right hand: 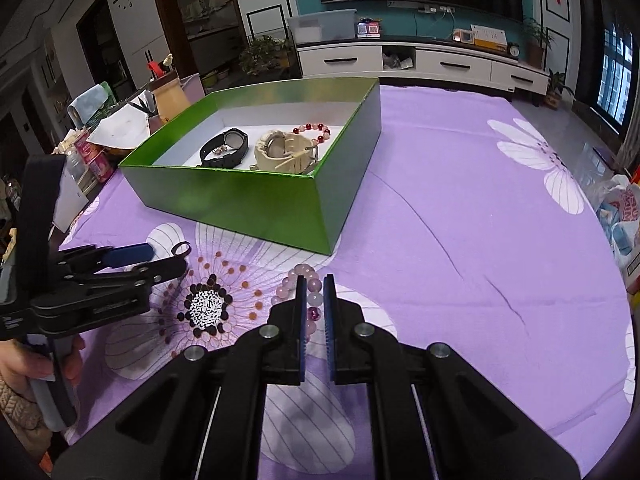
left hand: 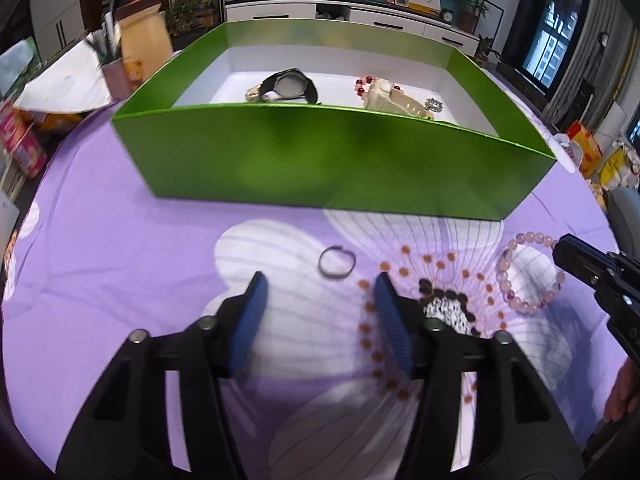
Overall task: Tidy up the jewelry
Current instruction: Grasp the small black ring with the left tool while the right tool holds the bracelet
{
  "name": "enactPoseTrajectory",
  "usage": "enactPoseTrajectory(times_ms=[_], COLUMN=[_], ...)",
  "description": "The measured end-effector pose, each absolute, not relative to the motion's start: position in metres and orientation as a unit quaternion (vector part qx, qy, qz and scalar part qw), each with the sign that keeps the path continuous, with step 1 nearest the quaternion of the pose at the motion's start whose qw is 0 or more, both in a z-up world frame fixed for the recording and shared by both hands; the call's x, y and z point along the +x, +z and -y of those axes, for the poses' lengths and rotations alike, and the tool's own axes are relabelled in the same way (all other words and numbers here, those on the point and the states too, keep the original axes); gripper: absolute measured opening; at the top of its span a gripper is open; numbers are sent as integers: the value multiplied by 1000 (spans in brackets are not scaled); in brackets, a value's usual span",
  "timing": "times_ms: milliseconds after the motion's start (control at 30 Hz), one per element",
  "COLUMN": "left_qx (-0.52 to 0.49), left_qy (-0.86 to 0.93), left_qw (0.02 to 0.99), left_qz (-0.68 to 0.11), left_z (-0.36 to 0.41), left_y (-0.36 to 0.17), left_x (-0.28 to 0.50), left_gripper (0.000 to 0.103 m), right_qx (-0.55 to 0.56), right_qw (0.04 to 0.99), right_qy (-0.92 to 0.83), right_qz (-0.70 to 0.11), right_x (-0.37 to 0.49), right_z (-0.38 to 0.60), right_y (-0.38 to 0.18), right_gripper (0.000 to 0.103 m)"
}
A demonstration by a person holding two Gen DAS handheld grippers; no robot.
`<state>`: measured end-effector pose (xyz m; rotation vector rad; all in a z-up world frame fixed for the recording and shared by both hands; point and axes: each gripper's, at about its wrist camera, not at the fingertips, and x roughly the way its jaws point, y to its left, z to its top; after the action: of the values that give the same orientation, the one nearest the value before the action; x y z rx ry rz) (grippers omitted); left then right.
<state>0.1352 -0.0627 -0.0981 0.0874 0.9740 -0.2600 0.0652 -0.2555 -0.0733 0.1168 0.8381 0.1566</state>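
Note:
A green box (left hand: 320,160) (right hand: 256,208) stands on the purple flowered cloth. It holds a black watch (left hand: 290,86) (right hand: 224,148), a beige watch (left hand: 394,100) (right hand: 280,152) and a red and pink bead bracelet (left hand: 362,84) (right hand: 316,130). A small dark ring (left hand: 337,262) (right hand: 181,249) lies on the cloth in front of the box. My left gripper (left hand: 320,288) (right hand: 160,260) is open, just short of the ring. My right gripper (right hand: 315,300) (left hand: 576,256) is shut on a pink bead bracelet (right hand: 304,286) (left hand: 528,276) lying on the cloth.
A television cabinet (right hand: 420,62) stands beyond the table's far edge. A beige jar (left hand: 142,46), papers and snack packets (left hand: 20,140) crowd the left side. Bags (right hand: 620,208) sit off the right edge. Bare purple cloth (right hand: 480,220) stretches right of the box.

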Motion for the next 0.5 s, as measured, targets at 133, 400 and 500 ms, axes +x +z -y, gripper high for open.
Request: enactPoseTrajectory(times_ms=[133,400,500], left_qx=[62,65,53], left_qy=[-127,-144,-145], left_qw=[879,882,881], left_qz=[-455,-444,-448], left_z=[71,75,71], left_y=[-99,-98,-97], left_x=[139,137,133], left_gripper=[44,20,20], right_qx=[60,73,74], right_qw=[907,900,898], right_qy=[77,80,79], right_qz=[-410,-421,-427], right_x=[67,68,69], right_z=[257,261,262], right_y=[-76,-85,-87], right_gripper=[7,7,7])
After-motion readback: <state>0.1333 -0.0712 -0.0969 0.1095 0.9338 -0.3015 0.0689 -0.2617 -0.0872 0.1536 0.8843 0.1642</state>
